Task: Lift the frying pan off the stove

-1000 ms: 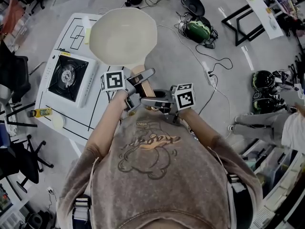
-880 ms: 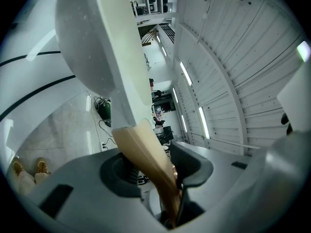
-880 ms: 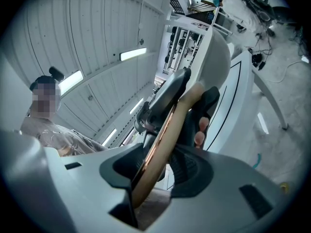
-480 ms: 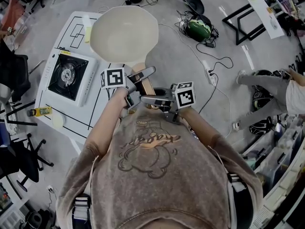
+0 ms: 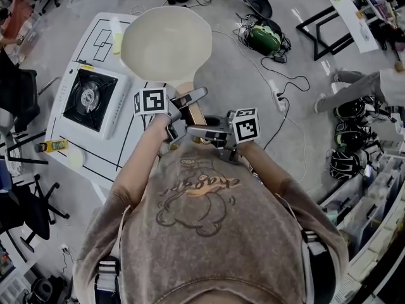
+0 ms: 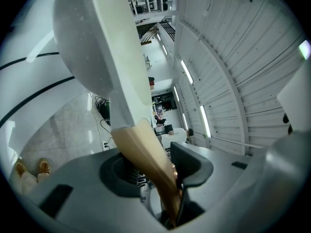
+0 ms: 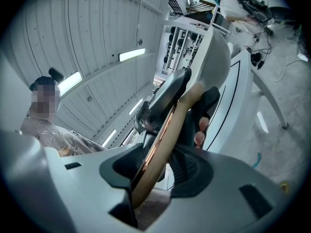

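A grey workshop floor strewn with cables lies beneath a white table (image 5: 106,38) marked with black lines. The stove (image 5: 88,99) sits on this table, its burner bare. A yellow bottle (image 5: 52,146) lies near the stove's left front corner. The frying pan (image 5: 166,43), cream-coloured, hangs in the air to the right of the stove and a little beyond it, clear of the burner. Its wooden handle (image 5: 192,108) points back toward the person.

The left gripper (image 5: 188,101), right of the stove, has its jaws pinched on the handle partway along. In the left gripper view the wood (image 6: 146,164) runs up from between the pads to the pan's pale underside (image 6: 102,47). The right gripper (image 5: 201,132), further right of the stove, clamps the handle's end; its own view shows the handle (image 7: 165,140) pressed between both pads. Far to the right of the stove, a green helmet (image 5: 262,38) rests on the floor, and another person (image 5: 370,84) shows at the frame's edge.
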Available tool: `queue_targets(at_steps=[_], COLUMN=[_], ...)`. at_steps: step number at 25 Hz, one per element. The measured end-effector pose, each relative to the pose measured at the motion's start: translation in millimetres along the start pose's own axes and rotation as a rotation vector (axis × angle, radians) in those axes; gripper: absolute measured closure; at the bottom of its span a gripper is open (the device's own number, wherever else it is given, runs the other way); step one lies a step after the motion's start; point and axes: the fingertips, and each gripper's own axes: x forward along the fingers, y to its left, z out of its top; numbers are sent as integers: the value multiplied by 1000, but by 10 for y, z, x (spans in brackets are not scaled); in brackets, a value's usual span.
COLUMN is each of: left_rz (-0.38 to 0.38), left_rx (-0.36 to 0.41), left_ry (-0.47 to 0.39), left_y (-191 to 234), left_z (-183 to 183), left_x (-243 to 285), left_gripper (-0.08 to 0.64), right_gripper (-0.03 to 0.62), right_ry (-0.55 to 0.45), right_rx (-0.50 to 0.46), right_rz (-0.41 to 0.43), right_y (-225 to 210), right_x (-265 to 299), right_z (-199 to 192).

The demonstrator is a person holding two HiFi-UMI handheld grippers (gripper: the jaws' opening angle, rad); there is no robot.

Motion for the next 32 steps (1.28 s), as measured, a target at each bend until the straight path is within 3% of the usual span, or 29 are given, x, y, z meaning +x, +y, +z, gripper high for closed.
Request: queue_targets(at_steps=[32], left_rz=[0], left_rx=[2], left_ry=[22], left_y=[-23], left_z=[-56], left_x=[73], left_gripper=[367], right_gripper=[422], right_ry=[0], right_rx=[19], right_rz=[-10], right_y=[21], right_x=[-68], right_z=[1])
